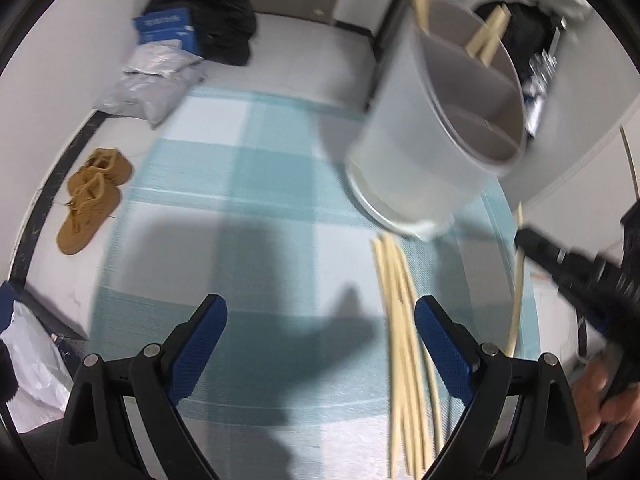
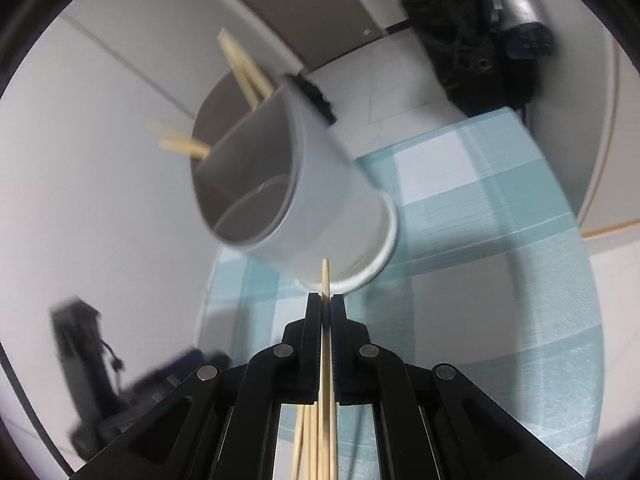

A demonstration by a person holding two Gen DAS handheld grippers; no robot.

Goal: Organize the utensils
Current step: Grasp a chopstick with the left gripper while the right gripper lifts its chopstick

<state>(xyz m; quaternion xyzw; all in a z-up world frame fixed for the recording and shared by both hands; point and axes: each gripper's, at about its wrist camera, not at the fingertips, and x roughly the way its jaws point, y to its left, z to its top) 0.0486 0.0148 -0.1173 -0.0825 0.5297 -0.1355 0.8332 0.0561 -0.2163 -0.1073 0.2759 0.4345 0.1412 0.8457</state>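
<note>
A white round utensil holder (image 1: 436,136) with grey inner dividers stands on the blue checked cloth (image 1: 240,208); it also shows in the right wrist view (image 2: 312,192). Wooden chopsticks (image 1: 490,36) stick out of its far compartments. Several loose chopsticks (image 1: 404,344) lie on the cloth in front of it. My left gripper (image 1: 320,336) is open and empty above the cloth, left of the loose chopsticks. My right gripper (image 2: 326,300) is shut on one chopstick (image 2: 326,280), whose tip points at the holder's base. The right gripper also shows in the left wrist view (image 1: 568,264).
Tan shoes (image 1: 90,204), grey bags (image 1: 152,88), a blue box (image 1: 168,30) and black clothing (image 1: 224,24) lie on the floor beyond the table's left edge. A dark bag (image 2: 480,32) sits past the far edge. A black stand (image 2: 88,360) is at the left.
</note>
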